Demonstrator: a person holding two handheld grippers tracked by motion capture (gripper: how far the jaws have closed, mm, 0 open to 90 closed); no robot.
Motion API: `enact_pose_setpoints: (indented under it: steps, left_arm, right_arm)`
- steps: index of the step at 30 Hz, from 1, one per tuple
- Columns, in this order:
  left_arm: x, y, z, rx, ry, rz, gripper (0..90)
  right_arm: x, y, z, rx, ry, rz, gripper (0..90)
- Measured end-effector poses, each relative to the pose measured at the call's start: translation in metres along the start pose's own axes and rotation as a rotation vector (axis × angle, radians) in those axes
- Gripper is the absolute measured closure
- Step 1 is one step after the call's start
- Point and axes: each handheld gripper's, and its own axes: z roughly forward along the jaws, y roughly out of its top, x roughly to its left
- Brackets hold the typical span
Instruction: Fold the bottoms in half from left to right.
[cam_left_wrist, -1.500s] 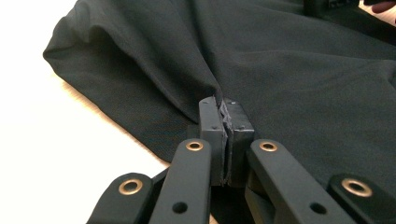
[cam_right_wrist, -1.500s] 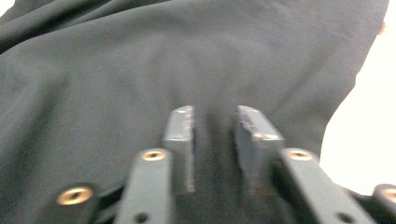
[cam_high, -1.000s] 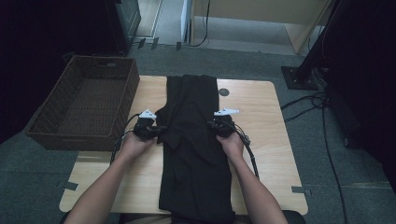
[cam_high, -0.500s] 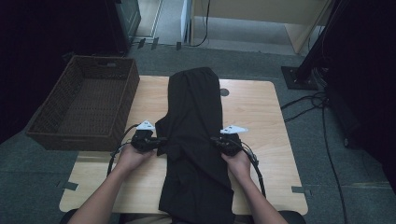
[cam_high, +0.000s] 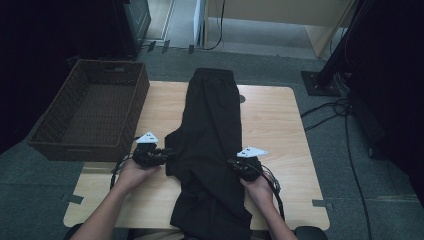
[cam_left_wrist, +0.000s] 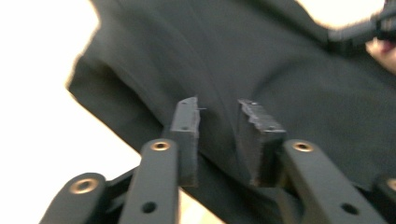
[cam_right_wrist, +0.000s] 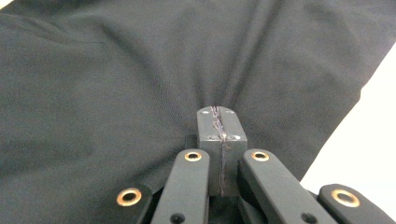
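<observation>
Lying lengthwise down the pale wooden table (cam_high: 280, 125), the soft matte black trousers (cam_high: 212, 125) crease toward the right gripper (cam_right_wrist: 219, 122), which pinches their fabric. The left gripper (cam_left_wrist: 218, 112), jaws just opening, straddles cloth beside the woven wicker basket (cam_high: 90, 115).

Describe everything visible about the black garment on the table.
The black garment looks like trousers of soft matte fabric, lying lengthwise down the middle of the wooden table, waistband at the far edge, lower end hanging over the near edge. It is creased and bunched at mid-length. The right gripper pinches a fold of it with jaws shut. The left gripper, its jaws just opened, stands at its left edge with cloth between the parted pads.
</observation>
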Motion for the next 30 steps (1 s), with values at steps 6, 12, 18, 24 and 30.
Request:
enact_pose_setpoints:
  steps: [6,12,18,24,30]
  left_arm:
    - [0.007,0.017,0.015,0.011,0.009,-0.01,61.4]
    - [0.016,0.034,0.035,0.026,0.049,0.015,56.2]
    - [0.027,0.05,0.058,0.036,0.07,0.006,53.3]
    - [0.038,0.055,0.067,0.067,0.08,0.01,53.7]
    - [0.04,0.052,0.075,0.093,0.083,0.032,61.2]
  right_arm:
    - [0.002,-0.011,-0.012,-0.01,0.007,0.0,89.3]
    - [-0.012,0.001,-0.007,-0.113,-0.042,0.03,67.0]
    - [-0.032,0.022,0.01,-0.195,-0.056,0.102,60.9]
    - [-0.042,0.049,0.029,-0.144,-0.115,0.025,56.5]
    - [-0.051,0.057,0.047,-0.078,-0.129,0.0,53.3]
